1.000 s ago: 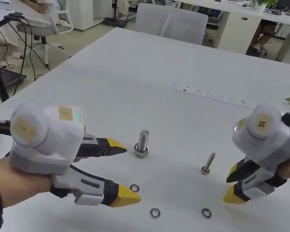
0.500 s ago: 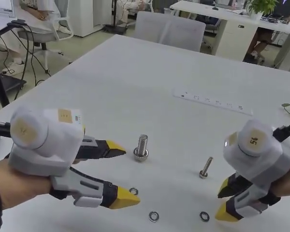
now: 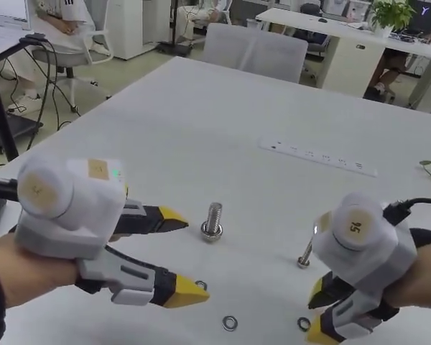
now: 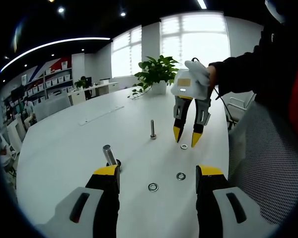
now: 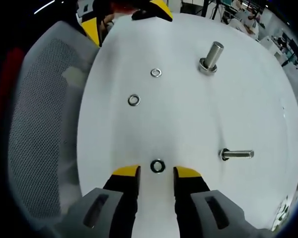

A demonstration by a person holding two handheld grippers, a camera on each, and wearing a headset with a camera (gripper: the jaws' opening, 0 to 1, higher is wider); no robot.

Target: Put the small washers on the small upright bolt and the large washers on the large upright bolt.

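A white table (image 3: pixel 201 122) seen from above. The left tongs (image 3: pixel 192 256) gape wide and hold nothing. The right tongs (image 3: pixel 314 316) are partly open, with a washer (image 5: pixel 157 166) lying flat between their tips, ungripped. The large bolt (image 3: pixel 212 219) stands upright mid-table, the small bolt (image 3: pixel 305 253) at its 4 o'clock. Two more washers (image 3: pixel 230 323) lie at the large bolt's 6 o'clock.

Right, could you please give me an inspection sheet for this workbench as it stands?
Surface: white table, no marks seen.
Job's things: large bolt and small bolt upright; three washers flat on the table.
Clutter: power strip.
Grippers: left gripper open beside the large bolt; right gripper open, tips flanking one of the washers.
Cables: cable from the right gripper.
Surroundings: chair, plant, office desks.
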